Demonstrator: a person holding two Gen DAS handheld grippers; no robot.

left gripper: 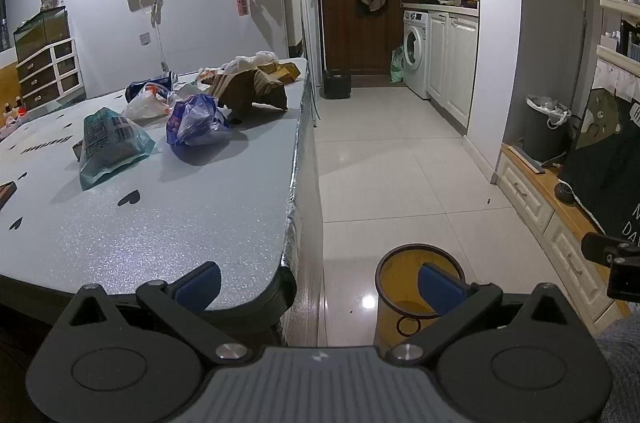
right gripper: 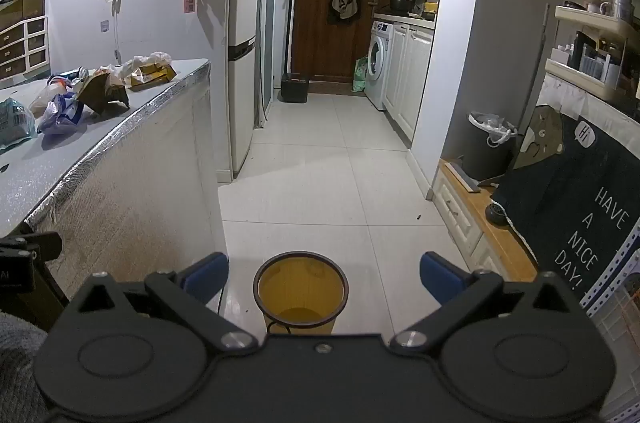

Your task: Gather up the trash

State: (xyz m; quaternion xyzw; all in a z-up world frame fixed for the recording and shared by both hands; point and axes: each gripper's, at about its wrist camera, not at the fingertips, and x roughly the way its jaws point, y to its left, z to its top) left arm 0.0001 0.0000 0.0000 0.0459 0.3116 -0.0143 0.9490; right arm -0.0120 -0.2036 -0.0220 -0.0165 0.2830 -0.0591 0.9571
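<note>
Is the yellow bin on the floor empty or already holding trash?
Empty. The right wrist view looks straight into the yellow bin: bare inner wall and bottom, no trash.

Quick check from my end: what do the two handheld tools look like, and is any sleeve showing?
Both match: the left tool and right tool have matte black bodies, round embossed discs, silver pivot bolts, angled black linkage arms and blue pads. The left has a ribbed grey centre plate. A grey knit sleeve shows at the frame edges.
</note>
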